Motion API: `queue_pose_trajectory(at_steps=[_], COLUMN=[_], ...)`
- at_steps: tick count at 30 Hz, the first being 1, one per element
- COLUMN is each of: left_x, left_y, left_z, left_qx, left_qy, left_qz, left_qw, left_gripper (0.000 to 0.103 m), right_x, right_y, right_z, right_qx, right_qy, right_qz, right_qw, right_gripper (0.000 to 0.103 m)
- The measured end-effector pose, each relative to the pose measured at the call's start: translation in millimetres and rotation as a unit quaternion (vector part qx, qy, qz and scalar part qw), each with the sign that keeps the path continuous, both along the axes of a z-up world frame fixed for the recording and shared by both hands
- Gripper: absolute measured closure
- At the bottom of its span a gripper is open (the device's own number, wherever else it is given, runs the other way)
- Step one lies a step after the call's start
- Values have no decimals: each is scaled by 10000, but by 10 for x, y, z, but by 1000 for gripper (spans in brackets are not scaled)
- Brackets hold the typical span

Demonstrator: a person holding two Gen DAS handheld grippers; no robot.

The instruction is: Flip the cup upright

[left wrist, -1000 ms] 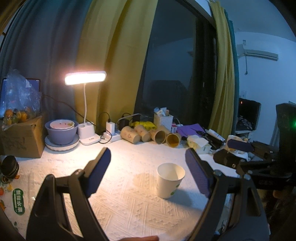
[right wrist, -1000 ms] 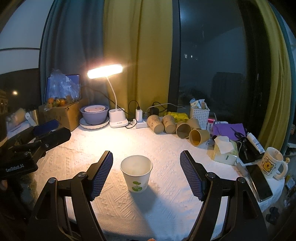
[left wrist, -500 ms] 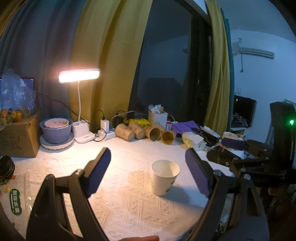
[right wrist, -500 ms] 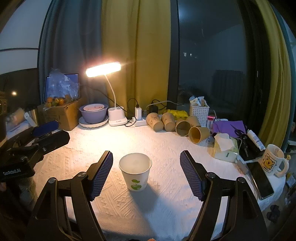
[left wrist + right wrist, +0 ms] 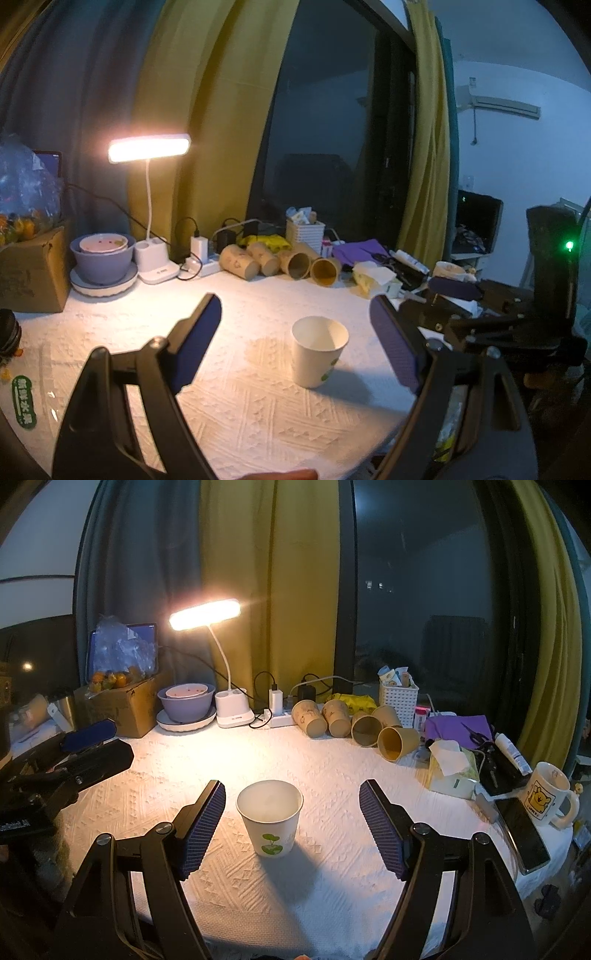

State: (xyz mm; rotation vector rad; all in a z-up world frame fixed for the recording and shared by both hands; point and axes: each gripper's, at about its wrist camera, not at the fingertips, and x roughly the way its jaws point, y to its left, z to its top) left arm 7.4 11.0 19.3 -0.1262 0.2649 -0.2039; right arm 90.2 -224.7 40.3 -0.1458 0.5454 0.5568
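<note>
A white paper cup (image 5: pixel 318 350) with a green leaf print stands upright, mouth up, on the white textured tablecloth (image 5: pixel 240 387). It also shows in the right wrist view (image 5: pixel 270 822). My left gripper (image 5: pixel 295 343) is open and empty, with the cup in front of it, a little right of centre. My right gripper (image 5: pixel 291 827) is open and empty, with the cup just ahead between its blue pads, touching neither. The left gripper also shows at the left edge of the right wrist view (image 5: pixel 74 753), and the right gripper at the right of the left wrist view (image 5: pixel 465 295).
Several brown paper cups (image 5: pixel 354 723) lie on their sides at the back. A lit desk lamp (image 5: pixel 207 614), stacked bowls (image 5: pixel 186 705), a cardboard box (image 5: pixel 125 705), a tissue pack (image 5: pixel 452 771), a mug (image 5: pixel 550 799) and a phone (image 5: pixel 522 834) ring the table.
The cup has stayed upright in place. Both grippers stay open; the left wrist view has drifted slightly, the right one has pulled back a little.
</note>
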Motion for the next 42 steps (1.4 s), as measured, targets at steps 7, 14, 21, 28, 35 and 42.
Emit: queue_pose_trajectory(at_steps=[7, 14, 21, 28, 35, 42], left_x=[6, 15, 22, 22, 22, 23], left_y=[-5, 2, 12, 14, 13, 13], left_z=[-8, -28, -44, -43, -42, -39], left_qx=[0, -12, -15, -16, -16, -17], left_qy=[19, 63, 84, 82, 81, 83], left_qz=[15, 26, 42, 33, 35, 38], left_qw=[10000, 10000, 10000, 10000, 10000, 10000], left_gripper=[19, 19, 19, 19, 19, 19], right_x=[-8, -8, 3, 6, 3, 11], right_y=[3, -1, 0, 0, -1, -3], right_z=[-12, -17, -18, -15, -18, -10], right_qx=[1, 2, -1, 4, 10, 4], right_qy=[4, 7, 14, 15, 24, 21], right_qz=[-5, 9, 5, 6, 6, 4], right_qw=[10000, 10000, 10000, 10000, 10000, 10000], right_gripper=[25, 25, 25, 25, 25, 25])
